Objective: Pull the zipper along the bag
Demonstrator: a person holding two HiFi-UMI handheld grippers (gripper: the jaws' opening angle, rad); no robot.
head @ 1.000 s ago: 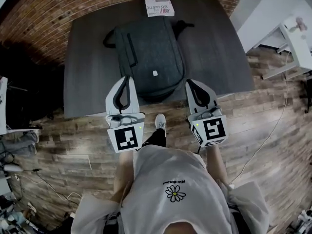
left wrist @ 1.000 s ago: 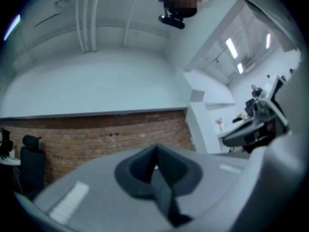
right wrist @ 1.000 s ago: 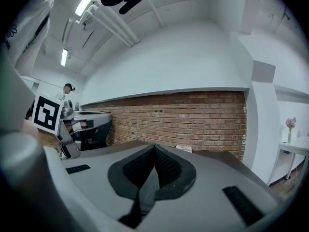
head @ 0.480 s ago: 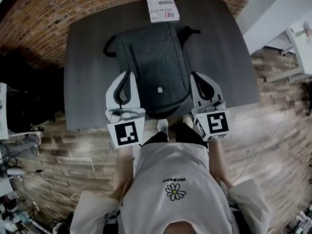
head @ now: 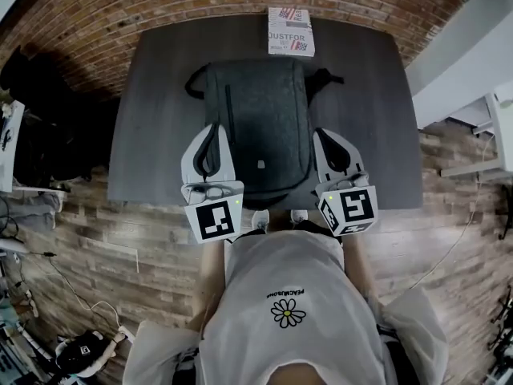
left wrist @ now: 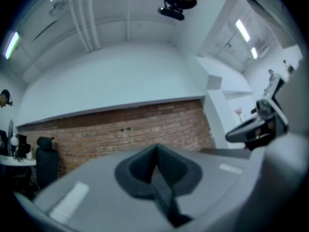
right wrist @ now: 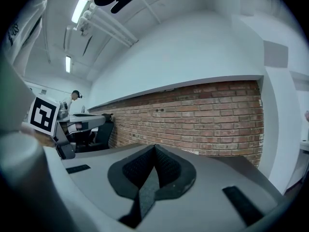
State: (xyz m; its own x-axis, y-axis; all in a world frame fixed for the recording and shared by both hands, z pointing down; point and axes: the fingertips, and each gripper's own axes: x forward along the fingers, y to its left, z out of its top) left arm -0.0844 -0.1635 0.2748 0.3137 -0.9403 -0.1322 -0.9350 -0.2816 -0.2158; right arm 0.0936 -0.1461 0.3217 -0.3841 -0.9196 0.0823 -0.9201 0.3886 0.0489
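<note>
A dark grey backpack lies flat on the dark table, its base toward me. A long zipper line runs along its left side. My left gripper hovers at the bag's lower left corner, and its jaws meet with nothing between them. At the bag's lower right side, my right gripper is likewise shut and empty. Neither gripper touches the bag as far as I can tell. Both gripper views look level at the brick wall, with the bag out of sight.
A printed box lies at the table's far edge behind the bag. A brick wall runs behind the table. White furniture stands at the right on the wooden floor. The table's front edge runs just under both grippers.
Both grippers have moved forward from in front of the table's edge to either side of the bag's lower end. Their jaws have stayed shut.
</note>
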